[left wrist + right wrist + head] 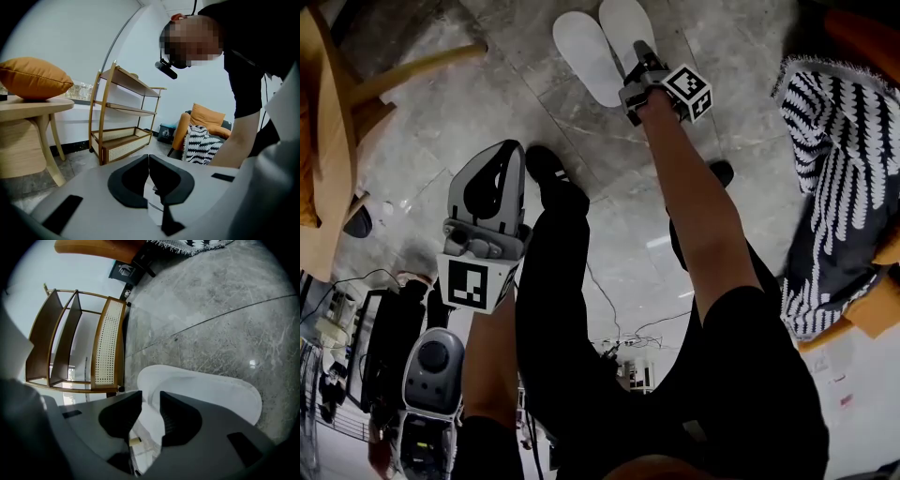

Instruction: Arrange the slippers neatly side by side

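Note:
Two white slippers lie side by side on the grey stone floor at the top of the head view, the left one (584, 58) and the right one (621, 21). My right gripper (639, 56) reaches down onto the right slipper's near end. In the right gripper view that slipper (213, 391) lies under and between the jaws; my right gripper (151, 401) is open, its pads apart and a strip of white slipper showing in the gap. My left gripper (506, 150) hangs by the person's left leg, away from both slippers. In its own view my left gripper (149, 160) is shut and empty.
The person's legs and a black shoe (546, 167) fill the middle of the head view. A wooden table (323, 159) stands at left, a chair with a black-and-white striped blanket (834, 178) at right. A rattan shelf (108, 345) stands beyond the slippers. Cables lie on the floor.

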Motion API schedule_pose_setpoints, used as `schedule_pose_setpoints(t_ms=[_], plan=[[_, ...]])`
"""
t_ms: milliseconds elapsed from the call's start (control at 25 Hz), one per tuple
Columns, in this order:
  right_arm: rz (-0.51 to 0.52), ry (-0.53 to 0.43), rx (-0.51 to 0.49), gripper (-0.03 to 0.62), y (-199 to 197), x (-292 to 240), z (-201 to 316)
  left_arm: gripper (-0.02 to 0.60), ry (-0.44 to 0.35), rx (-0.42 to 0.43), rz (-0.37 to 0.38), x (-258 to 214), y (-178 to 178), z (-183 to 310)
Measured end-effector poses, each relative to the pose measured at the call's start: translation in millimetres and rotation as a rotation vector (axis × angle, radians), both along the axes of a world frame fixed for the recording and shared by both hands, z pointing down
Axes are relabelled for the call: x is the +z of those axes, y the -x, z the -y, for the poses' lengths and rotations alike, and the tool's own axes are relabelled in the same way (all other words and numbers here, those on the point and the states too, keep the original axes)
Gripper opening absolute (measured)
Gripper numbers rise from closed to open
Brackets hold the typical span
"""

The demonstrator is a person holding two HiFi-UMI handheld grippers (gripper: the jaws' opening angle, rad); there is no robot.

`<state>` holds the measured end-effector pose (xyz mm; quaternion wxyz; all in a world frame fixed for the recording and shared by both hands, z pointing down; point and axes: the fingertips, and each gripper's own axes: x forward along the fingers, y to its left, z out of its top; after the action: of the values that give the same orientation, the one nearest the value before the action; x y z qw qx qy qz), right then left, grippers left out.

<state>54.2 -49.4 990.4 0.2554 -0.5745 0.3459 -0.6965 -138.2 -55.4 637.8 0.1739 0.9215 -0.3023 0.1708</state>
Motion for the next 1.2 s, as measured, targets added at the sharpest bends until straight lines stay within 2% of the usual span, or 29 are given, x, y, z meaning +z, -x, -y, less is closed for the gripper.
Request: schedule_pose_setpoints(t_ms=[40,160,240,400,480,520,600,640,760,880,1000,1200], plan=[[0.004,0.002,-0.002,0.141,0.9,0.8,-0.1,0.018,-0.001,-0.001,-0.001,-0.7,-0.4,-0.2],[0.006,0.031,-0.014,0.153,3.0,4.1,-4.8,0.018,0.016,-0.002,0.005,0.1,-1.7,-1.7],[0.004,0.052,-0.014,0.155,3.4,2.3,-11.7,0.018,-0.001,-0.003,-0.007,-3.1,-2.6,1.1],[0.011,0.073,-0.021,0.15,-1.1,-22.8,-37.5,0.018,-0.007,-0.013,-0.007,-15.5,-4.5,1.6],[0.0,0.043,-0.1,0.103,-1.2,-53.6,-51.4,0.018,-0.001,-0.018,-0.009,-30.6,-6.7,-0.2],[-0.029,0.018,-0.185,0.101,-0.1,-74.4,-56.5,0.018,-0.004,-0.016,-0.016,-40.8,-9.6,-0.3],[-0.127,-0.063,-0.379,0.049,-1.2,-128.1,-53.8,0.018,-0.022,-0.004,-0.029,-64.5,-18.7,2.8],[-0.179,-0.12,-0.454,0.044,-3.0,-160.5,-46.5,0.018,-0.031,0.0,-0.032,-77.8,-23.2,4.8],[-0.322,-0.294,-0.591,0.041,-6.1,-270.1,-24.7,0.018,-0.025,-0.011,-0.048,-130.2,-32.2,4.1],[-0.498,-0.439,-0.69,0.037,-9.2,-393.2,-11.8,0.018,0.004,0.013,-0.082,-196.5,-43.7,-3.6],[-0.67,-0.581,-0.762,0.035,-10.7,-517.3,6.3,0.017,-0.008,0.013,-0.139,-265.1,-52.2,0.3],[-0.903,-0.801,-0.819,0.034,-6.5,-708.9,15.6,0.018,-0.112,0.003,-0.234,-387.0,-50.7,13.5]])
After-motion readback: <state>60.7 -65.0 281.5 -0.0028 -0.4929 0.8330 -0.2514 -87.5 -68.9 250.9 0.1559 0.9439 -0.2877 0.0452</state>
